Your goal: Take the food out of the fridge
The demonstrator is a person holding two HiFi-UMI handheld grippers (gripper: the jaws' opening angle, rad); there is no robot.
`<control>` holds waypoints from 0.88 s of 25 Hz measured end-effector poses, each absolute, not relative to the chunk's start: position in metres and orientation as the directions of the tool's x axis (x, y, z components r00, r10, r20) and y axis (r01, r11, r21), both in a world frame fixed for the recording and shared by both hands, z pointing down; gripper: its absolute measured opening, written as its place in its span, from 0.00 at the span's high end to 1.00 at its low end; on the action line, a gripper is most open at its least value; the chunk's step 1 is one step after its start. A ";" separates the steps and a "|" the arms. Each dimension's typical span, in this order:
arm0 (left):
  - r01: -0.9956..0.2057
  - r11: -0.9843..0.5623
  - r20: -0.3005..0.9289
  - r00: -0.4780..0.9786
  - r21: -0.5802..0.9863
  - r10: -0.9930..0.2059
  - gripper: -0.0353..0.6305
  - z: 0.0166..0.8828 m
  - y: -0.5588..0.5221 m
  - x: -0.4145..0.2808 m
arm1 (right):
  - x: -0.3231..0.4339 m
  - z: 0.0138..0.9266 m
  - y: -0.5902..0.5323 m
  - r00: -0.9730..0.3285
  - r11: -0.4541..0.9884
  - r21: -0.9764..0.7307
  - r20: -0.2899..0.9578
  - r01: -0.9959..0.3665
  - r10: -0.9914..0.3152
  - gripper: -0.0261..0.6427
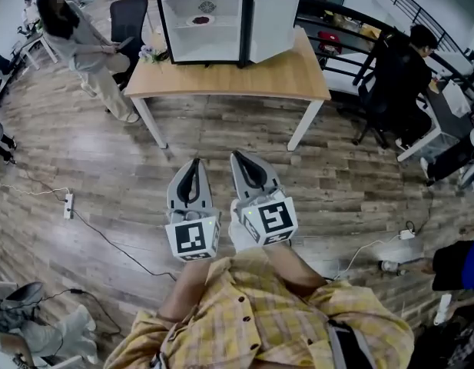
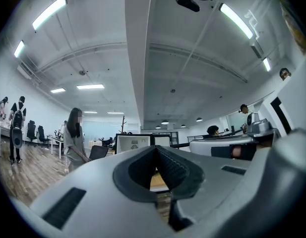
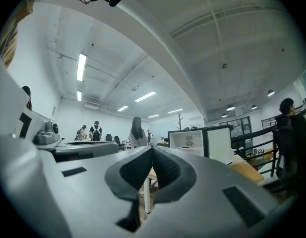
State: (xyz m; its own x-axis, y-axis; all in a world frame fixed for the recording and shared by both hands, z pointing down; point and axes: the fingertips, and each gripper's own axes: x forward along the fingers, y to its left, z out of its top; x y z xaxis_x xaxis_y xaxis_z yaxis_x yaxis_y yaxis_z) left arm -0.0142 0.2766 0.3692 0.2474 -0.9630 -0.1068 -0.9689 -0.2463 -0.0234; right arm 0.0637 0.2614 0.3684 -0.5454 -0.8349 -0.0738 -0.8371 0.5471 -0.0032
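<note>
A small white fridge [image 1: 202, 25] with a black frame stands on a wooden table [image 1: 229, 79] at the far side of the room, its door [image 1: 273, 25] swung open to the right. On its shelf lies a dark dish of food [image 1: 200, 20]. My left gripper [image 1: 193, 162] and right gripper [image 1: 238, 156] are side by side over the wood floor, well short of the table, both pointing toward it. Both have their jaws shut with nothing between them. The fridge [image 2: 133, 144] shows small in the left gripper view, and the fridge [image 3: 190, 140] also in the right gripper view.
A person [image 1: 83, 44] stands at the table's left end beside a black office chair [image 1: 129, 21]. Another person [image 1: 406, 68] sits at a desk to the right. A power strip [image 1: 68, 204] and cables lie on the floor at left; more cables [image 1: 375, 248] at right.
</note>
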 end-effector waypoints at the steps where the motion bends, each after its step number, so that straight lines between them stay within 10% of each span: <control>1: -0.970 -0.244 -0.106 0.245 -0.019 -0.964 0.94 0.370 0.269 -0.016 | 0.063 0.370 0.254 -0.545 0.547 -0.005 -0.070 -0.837 -0.835 0.95; 22: -0.976 -0.217 -0.049 0.219 -0.035 -0.975 0.94 0.373 0.001 -0.014 | 0.070 0.373 -0.017 -0.547 0.547 -0.041 -0.021 -0.836 -0.837 0.95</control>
